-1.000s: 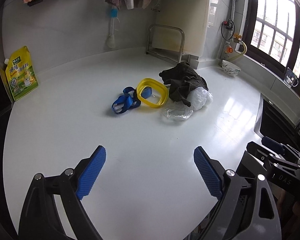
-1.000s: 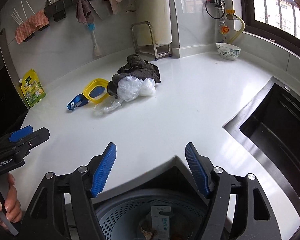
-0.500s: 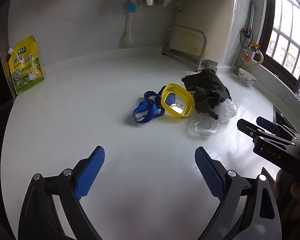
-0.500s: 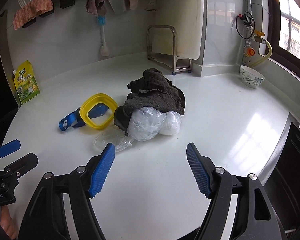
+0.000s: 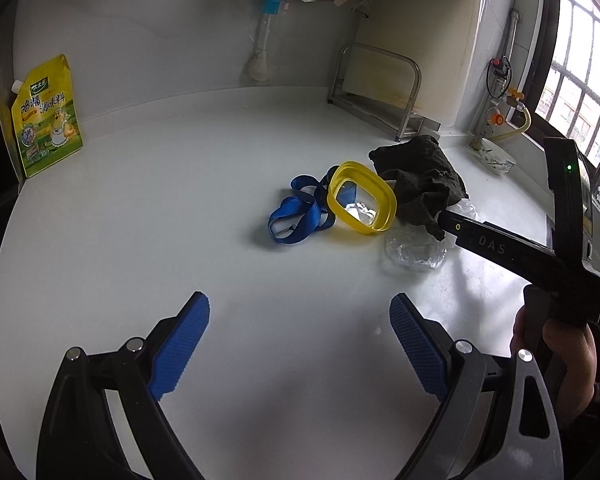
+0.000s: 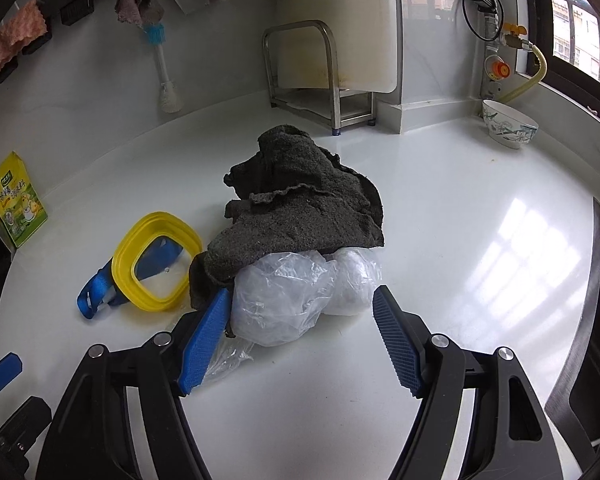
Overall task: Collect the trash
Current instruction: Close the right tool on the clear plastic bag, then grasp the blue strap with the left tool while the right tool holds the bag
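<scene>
Right tongs point(image 6: 300, 332) spread wide at lower centre, empty, flanking crumpled clear plastic bag point(image 6: 284, 296) under dark grey towel point(image 6: 296, 208) on white desk point(image 6: 460, 240), mid-frame. Left tongs point(image 5: 300, 344) likewise agape, empty.

You have a glossy white counter point(image 6: 440, 208) under a charcoal-grey cloth point(image 6: 300, 208), clear crinkled plastic bags point(image 6: 288, 296), a bright yellow ring-shaped lid point(image 6: 124, 276) and a royal-blue strap point(image 5: 296, 216). Your pouch point(image 5: 46, 116) is yellow and green with a cartoon chicken print. The bowl point(image 6: 508, 124) is white with dark green leaf patterning. Both grippers are black with ribbed blue pads point(image 6: 204, 340).
</scene>
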